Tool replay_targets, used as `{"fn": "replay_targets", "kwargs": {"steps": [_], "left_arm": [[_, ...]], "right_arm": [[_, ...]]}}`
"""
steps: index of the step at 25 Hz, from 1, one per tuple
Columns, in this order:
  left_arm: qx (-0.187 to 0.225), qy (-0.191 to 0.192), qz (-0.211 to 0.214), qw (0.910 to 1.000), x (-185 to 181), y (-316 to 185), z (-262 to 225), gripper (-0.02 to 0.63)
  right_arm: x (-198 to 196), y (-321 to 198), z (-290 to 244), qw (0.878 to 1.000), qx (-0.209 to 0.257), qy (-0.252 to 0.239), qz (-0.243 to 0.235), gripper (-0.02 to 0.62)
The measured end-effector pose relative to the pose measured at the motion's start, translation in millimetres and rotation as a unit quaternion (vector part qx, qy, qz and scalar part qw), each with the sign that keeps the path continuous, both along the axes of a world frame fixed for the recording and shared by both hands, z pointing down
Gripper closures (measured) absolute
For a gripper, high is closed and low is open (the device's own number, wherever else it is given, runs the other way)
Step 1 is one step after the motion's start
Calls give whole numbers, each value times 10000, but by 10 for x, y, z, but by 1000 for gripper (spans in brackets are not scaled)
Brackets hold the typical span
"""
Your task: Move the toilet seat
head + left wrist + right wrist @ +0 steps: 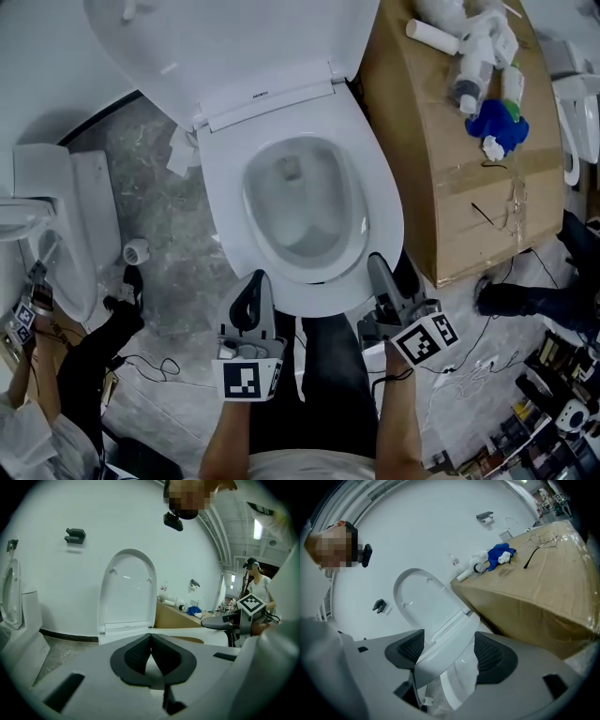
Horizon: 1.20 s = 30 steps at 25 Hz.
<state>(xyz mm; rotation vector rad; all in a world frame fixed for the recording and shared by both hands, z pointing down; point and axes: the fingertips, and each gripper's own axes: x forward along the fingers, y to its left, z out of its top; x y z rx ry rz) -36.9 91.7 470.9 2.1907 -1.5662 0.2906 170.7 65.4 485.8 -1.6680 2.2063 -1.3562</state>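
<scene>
Floor [169, 216] grey stone, wall [117, 517] white; left gripper [255, 281] closed (empty), right gripper [384, 270] clamps toilet seat [384, 206].

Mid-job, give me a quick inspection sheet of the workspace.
Surface: grey marbled floor.
Job's things: toilet seat over the bowl; lid raised upright.
Clutter: bottles and a blue cloth on the cardboard box; small white roll on the floor.
Grippers: left gripper shut, at the seat's front edge; right gripper shut on the seat's front rim.
Cables: black cable loose on the floor.
Surroundings: second toilet at left; another person nearby.
</scene>
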Motion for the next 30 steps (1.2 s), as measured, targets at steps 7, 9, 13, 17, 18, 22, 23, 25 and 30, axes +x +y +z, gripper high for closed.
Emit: {"fn": "replay_targets", "kwargs": {"steps": [7, 9, 13, 17, 18, 22, 23, 25, 30], "left_arm": [[158, -26, -169, 9997, -30, -77, -134, 595], [192, -23, -210, 9996, -49, -98, -174, 595], [282, 2, -250, 9993, -76, -174, -269, 595], [362, 96, -320, 9988, -122, -244, -377, 595], [375, 120, -333, 9987, -132, -257, -398, 595], [463, 207, -391, 9979, -168, -313, -483, 595], [475, 222, -403, 9978, -177, -327, -501, 595], [473, 230, -416, 9978, -191, -343, -523, 595], [475, 236, -431, 9977, -205, -385, -551, 595]], "right_arm": [[25, -100, -173, 9983, 316, 479, 90, 272], [20, -132, -247, 9959, 484, 765, 28, 272], [-83, -221, -505, 9775, 1231, 1633, -519, 320], [-198, -295, -686, 9651, 1606, 1849, -925, 415], [-199, -309, -713, 9640, 1656, 1850, -955, 433], [-154, -349, -808, 9610, 1799, 1879, -939, 535], [-149, -355, -828, 9601, 1827, 1884, -962, 536], [-166, -364, -860, 9576, 1887, 1908, -1048, 543], [-206, -383, -904, 9556, 2010, 1832, -1134, 565]]}}
